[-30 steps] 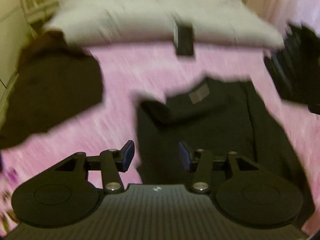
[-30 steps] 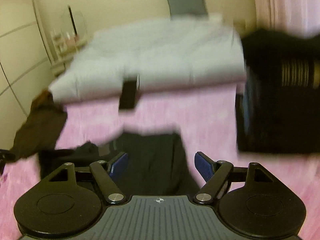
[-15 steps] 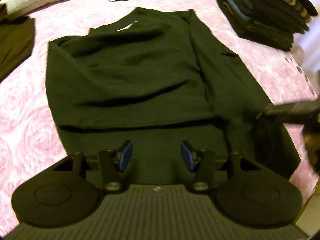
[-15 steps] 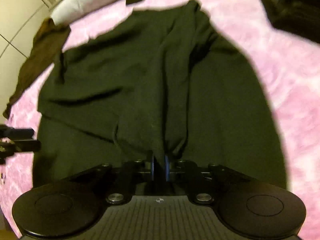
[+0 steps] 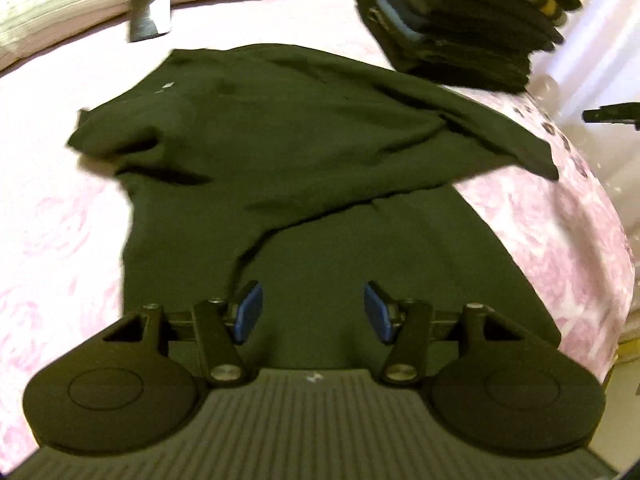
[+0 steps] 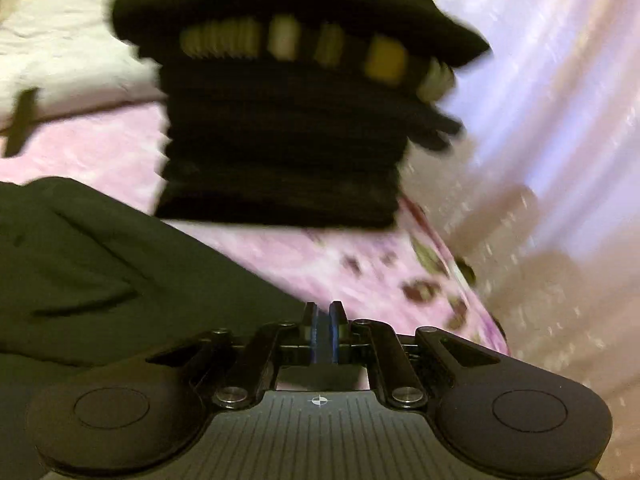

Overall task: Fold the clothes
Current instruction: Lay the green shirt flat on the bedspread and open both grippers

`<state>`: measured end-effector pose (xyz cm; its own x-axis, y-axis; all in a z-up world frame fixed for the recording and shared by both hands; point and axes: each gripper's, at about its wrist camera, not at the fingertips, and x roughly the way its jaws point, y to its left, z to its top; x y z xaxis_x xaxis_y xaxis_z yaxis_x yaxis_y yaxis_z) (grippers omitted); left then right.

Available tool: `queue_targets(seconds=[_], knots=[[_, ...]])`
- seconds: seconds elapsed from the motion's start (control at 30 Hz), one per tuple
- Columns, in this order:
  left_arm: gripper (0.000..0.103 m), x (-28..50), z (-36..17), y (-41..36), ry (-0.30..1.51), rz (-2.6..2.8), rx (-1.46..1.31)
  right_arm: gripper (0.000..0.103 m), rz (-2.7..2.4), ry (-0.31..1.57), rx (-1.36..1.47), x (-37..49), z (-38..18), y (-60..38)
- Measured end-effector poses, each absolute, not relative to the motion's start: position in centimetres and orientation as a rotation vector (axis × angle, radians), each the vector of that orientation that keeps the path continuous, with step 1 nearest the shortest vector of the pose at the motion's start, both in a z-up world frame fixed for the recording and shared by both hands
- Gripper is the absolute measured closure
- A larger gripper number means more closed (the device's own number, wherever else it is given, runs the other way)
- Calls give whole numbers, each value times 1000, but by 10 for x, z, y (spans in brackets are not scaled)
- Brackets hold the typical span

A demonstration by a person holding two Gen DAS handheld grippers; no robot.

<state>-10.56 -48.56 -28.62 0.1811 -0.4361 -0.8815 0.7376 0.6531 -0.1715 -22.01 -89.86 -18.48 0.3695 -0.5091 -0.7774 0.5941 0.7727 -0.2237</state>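
Shirt (image 5: 304, 168), dark, rumpled, partly folded, lies on pink bedspread (image 5: 560, 232).

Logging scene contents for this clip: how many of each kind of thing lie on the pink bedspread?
Dark green shirt, spread out: 1
Stack of folded dark clothes: 1
Small dark flat object near the white duvet: 1
Total: 3

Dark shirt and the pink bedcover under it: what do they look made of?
Dark shirt: looks like a soft matte knit, maybe cotton jersey; it drapes in loose folds with no shine. Pink bedcover: looks like a plush or fleecy fabric with a mottled floral print and a faint sheen; blur hides the weave.
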Motion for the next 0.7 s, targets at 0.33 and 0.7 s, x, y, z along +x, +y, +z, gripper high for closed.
queue_targets(seconds=[0.33, 0.7], knots=[[38, -152, -307, -620, 772, -1151, 690, 24, -552, 1014, 321, -222, -264, -851], [83, -168, -389, -764, 615, -1268, 1031, 24, -616, 1060, 432, -303, -286, -851]])
